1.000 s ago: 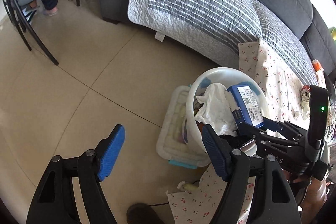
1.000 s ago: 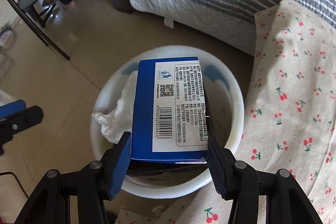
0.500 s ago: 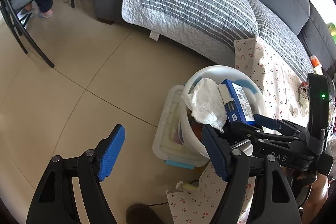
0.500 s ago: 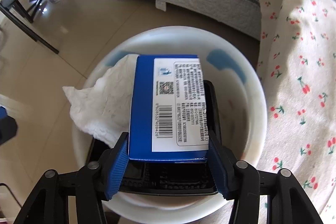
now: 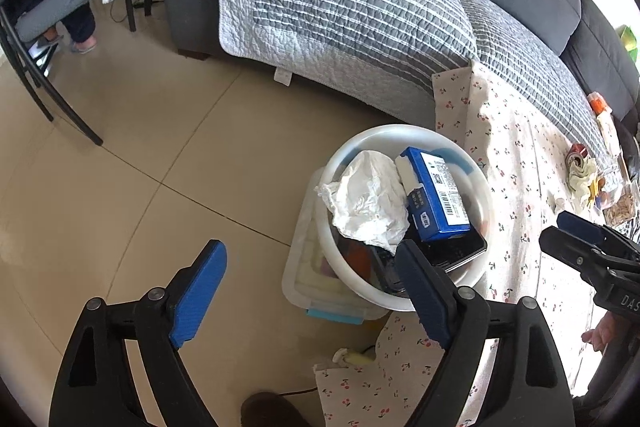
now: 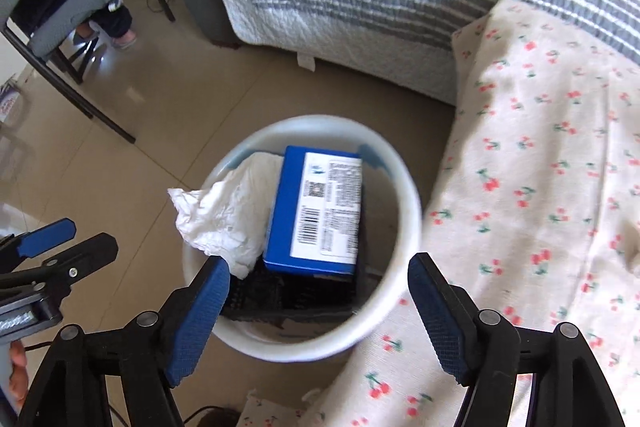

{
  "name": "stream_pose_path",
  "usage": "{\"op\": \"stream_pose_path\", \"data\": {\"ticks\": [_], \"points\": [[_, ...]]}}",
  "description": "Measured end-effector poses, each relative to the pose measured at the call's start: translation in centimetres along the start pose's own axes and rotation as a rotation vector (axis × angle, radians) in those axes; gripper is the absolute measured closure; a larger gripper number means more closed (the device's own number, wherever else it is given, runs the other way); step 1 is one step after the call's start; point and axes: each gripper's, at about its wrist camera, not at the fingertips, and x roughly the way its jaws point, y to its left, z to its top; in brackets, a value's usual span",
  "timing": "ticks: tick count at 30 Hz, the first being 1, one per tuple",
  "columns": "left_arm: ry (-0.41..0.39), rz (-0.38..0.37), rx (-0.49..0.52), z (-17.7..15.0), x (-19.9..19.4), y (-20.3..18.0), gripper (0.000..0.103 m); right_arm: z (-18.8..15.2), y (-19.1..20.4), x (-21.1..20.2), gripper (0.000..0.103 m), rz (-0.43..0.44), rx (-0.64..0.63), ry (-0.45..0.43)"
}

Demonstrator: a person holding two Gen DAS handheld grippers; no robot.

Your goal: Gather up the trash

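Blue box (image 6: 316, 211) lies in the white bin (image 6: 404, 195); my right gripper (image 6: 318, 311) and left gripper (image 5: 308, 291) gape empty. Next, I reckon, more trash on the worktop (image 5: 532, 163).

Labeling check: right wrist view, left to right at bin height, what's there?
left gripper → crumpled white paper → blue box → white bin far rim → cherry-print cloth
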Motion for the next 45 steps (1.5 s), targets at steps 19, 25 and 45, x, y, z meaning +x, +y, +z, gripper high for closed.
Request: {"op": "stream_pose_path", "data": {"ticks": [19,25,45], "points": [[0.116,0.071,0.155,-0.7,4.2,-8.4,0.012,-7.3,-13.1,-7.3,0.019,-0.090,0.157,-0.050],[0.152,0.096,0.167,-0.9,6.0,-8.6,0.012,-7.7,-15.2,-7.2,0.019,-0.057,0.211,-0.047],[0.163,0.122,0.173,-0.1,9.8,-9.1,0.010,-7.1,-14.8,-5.8,0.019,-0.029,0.166,-0.019]]}}
